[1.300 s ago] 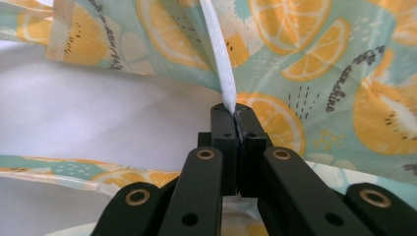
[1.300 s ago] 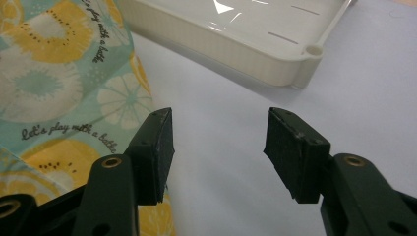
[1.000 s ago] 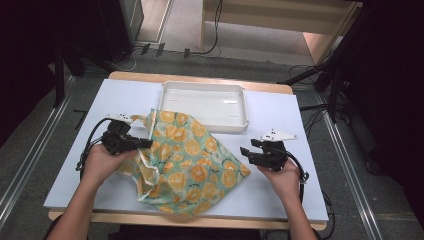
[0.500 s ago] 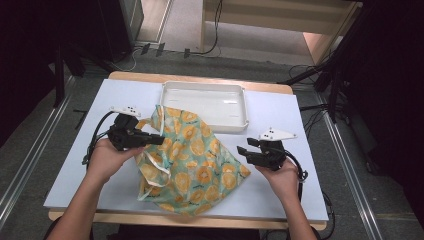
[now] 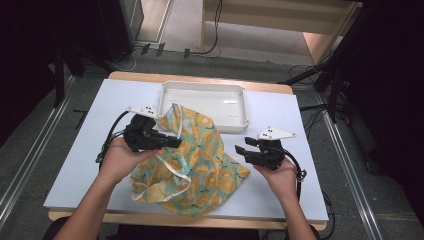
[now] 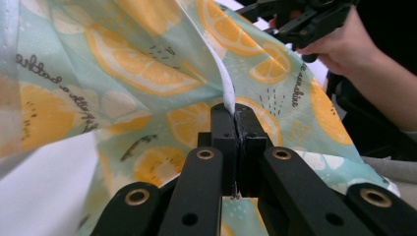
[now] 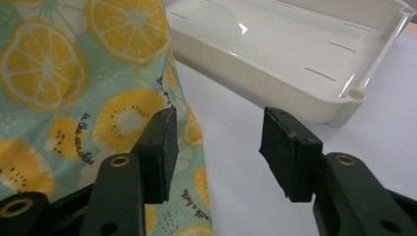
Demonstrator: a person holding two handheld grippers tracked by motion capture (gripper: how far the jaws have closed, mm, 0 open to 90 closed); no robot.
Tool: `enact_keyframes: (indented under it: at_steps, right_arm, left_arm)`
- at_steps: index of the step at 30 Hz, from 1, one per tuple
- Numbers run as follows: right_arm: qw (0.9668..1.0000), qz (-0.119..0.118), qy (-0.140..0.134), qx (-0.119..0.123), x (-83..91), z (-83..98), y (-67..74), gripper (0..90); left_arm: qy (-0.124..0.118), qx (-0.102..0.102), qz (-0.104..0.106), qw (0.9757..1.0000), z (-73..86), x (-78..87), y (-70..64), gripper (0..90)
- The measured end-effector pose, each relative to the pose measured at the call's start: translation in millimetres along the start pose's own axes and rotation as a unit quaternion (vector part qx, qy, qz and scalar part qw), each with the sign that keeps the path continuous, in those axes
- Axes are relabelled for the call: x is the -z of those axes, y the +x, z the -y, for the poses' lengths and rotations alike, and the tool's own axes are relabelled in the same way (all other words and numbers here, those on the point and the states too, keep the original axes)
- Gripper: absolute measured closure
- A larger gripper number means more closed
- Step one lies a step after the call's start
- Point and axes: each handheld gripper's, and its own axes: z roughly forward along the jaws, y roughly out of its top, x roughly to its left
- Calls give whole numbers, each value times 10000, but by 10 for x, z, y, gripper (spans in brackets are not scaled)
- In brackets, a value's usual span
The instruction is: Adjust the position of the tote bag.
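A teal cloth printed with orange citrus slices lies bunched on the white table. My left gripper holds its upper left part raised, shut on the cloth's white hem, which runs into the closed jaws. A white strap hangs from the lifted part. My right gripper hovers at the cloth's right edge, open. Its jaws have just been closing a little. In the right gripper view the cloth reaches under the left pad, and bare table shows in the gap.
A white rectangular tray stands at the back middle of the table, just behind the cloth; its near wall lies close ahead of the right jaws. Dark floor with cables surrounds the table.
My left gripper has risen and moved toward the right and the tray, pulling the cloth's corner up and bunching it. The right hand has stayed almost still.
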Motion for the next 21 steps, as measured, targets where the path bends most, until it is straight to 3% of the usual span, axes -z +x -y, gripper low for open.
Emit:
enact_keyframes:
  at_steps: [21]
  right_arm:
    - [9999,117,13,-66,33,37,-17,492]
  left_arm:
    - [221,-321,392,9985,-150,-504,-244,896]
